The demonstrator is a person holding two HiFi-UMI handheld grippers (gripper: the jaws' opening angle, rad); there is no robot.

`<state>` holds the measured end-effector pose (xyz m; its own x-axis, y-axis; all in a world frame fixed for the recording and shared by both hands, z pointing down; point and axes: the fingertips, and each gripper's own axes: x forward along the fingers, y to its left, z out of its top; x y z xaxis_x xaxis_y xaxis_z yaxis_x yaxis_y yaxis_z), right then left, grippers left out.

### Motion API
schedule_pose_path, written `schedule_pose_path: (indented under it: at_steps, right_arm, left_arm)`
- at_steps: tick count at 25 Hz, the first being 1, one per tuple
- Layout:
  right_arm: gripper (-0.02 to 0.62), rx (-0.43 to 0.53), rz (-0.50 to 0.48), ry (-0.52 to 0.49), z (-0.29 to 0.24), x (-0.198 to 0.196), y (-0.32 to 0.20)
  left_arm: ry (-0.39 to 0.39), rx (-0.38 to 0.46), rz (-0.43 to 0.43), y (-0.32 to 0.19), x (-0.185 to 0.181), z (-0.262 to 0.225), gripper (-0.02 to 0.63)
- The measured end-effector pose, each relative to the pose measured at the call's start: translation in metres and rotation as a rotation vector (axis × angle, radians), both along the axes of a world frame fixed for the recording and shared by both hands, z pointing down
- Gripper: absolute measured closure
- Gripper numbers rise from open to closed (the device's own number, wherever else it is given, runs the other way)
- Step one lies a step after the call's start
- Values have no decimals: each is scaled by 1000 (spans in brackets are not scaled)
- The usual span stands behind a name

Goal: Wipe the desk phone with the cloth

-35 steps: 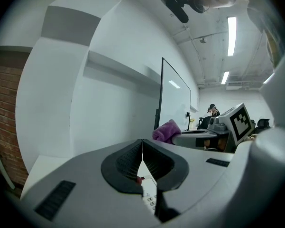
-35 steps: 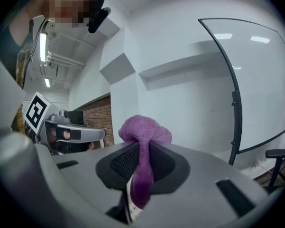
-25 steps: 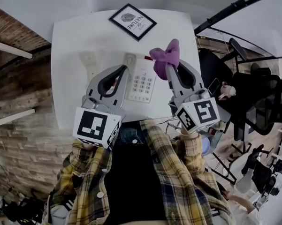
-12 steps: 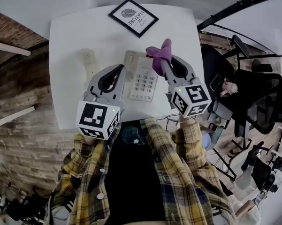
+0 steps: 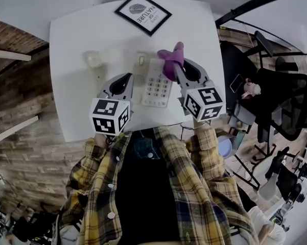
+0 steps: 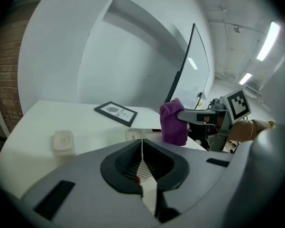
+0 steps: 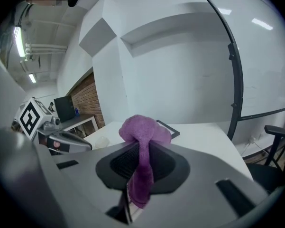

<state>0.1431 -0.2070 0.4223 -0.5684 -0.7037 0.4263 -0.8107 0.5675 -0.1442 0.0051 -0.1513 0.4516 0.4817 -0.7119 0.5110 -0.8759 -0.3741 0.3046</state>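
Observation:
The white desk phone [image 5: 154, 83] sits mid-table with its keypad showing. Its handset [image 5: 94, 59] lies apart on the table to the left, also seen in the left gripper view [image 6: 63, 140]. My right gripper [image 5: 176, 71] is shut on a purple cloth [image 5: 171, 56], which hangs over the phone's far right corner. The cloth [image 7: 143, 141] bunches above the jaws and trails down between them. My left gripper [image 5: 127, 80] hovers at the phone's left side, its jaws shut on nothing [image 6: 142, 142]. The phone's near part is hidden behind the left gripper.
A black-framed picture [image 5: 143, 13] lies at the table's far edge. Office chairs [image 5: 276, 101] and a black pole [image 5: 245, 9] stand to the right of the table, and a brick wall [image 5: 15, 101] runs along the left. My plaid-shirted body is against the near table edge.
The right gripper has carried the cloth left, closer over the phone's far right corner. The left gripper has drawn back toward me, and the handset shows more plainly.

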Motion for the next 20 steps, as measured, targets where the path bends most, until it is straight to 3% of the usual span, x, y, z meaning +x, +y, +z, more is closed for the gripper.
schedule_pose_path:
  at_steps: [6, 13, 16, 20]
  right_arm:
    - [535, -30, 21, 16, 14, 9, 0]
    - [535, -58, -1, 85, 34, 12, -7]
    - [535, -70, -15, 111, 42, 12, -11]
    - [535, -100, -37, 131, 55, 12, -16]
  left_arm:
    - [4, -111, 29, 4, 5, 39, 588]
    - [-24, -160, 30, 3, 4, 57, 584]
    - [-20, -188, 44, 4, 7, 63, 504]
    - [-14, -219, 52, 5, 10, 71, 495]
